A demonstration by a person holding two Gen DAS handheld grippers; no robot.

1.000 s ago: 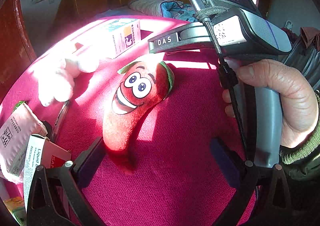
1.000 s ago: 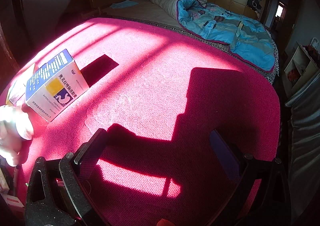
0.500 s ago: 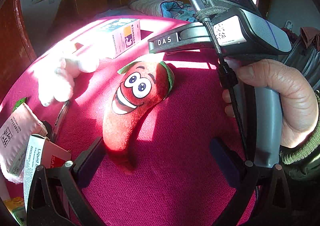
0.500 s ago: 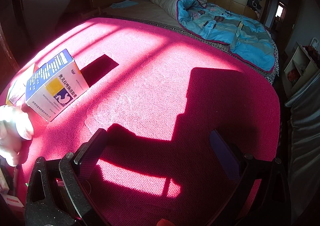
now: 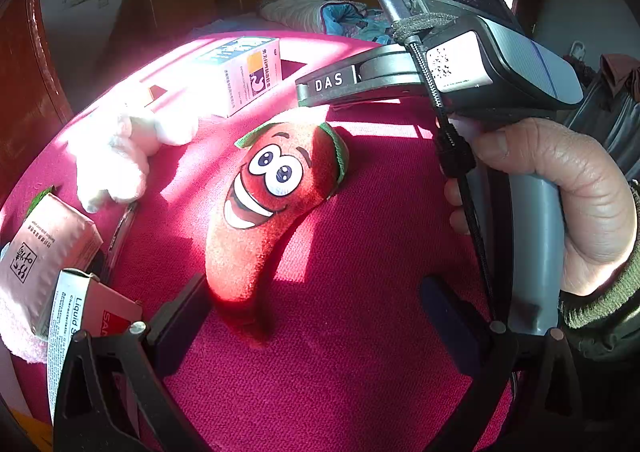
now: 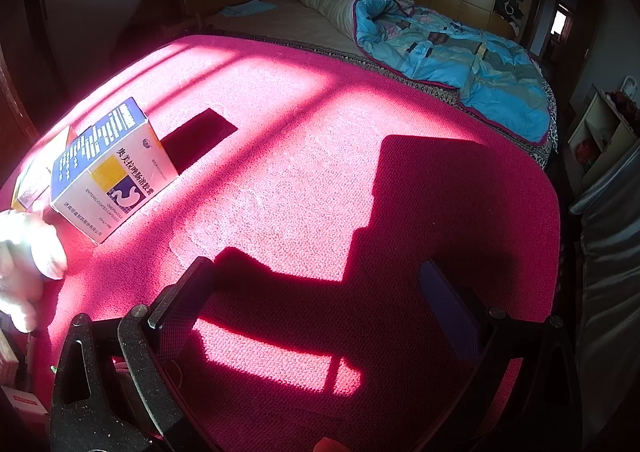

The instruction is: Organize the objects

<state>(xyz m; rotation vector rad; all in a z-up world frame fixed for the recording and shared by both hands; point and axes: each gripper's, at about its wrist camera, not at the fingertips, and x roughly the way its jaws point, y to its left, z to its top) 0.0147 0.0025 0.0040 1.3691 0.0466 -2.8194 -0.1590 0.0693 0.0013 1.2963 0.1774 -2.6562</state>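
Jaws of the left gripper [image 5: 316,300] stand wide apart; the red smiling plush [image 5: 266,208] lies just ahead, its tail against the left jaw, a white plush [image 5: 120,156] farther left. Jaws of the right gripper [image 6: 316,292] are also spread wide over bare red cover [image 6: 300,180]; the medicine box [image 6: 112,168] sits far left.

A magenta-carpeted bench [image 6: 304,156] lies half in sunlight. Near its left edge stand a blue-and-white medicine box [image 6: 108,172], a white plush [image 5: 120,156], a pink packet [image 5: 44,248] and a small carton [image 5: 80,316]. A red smiling plush [image 5: 272,204] lies mid-bench.
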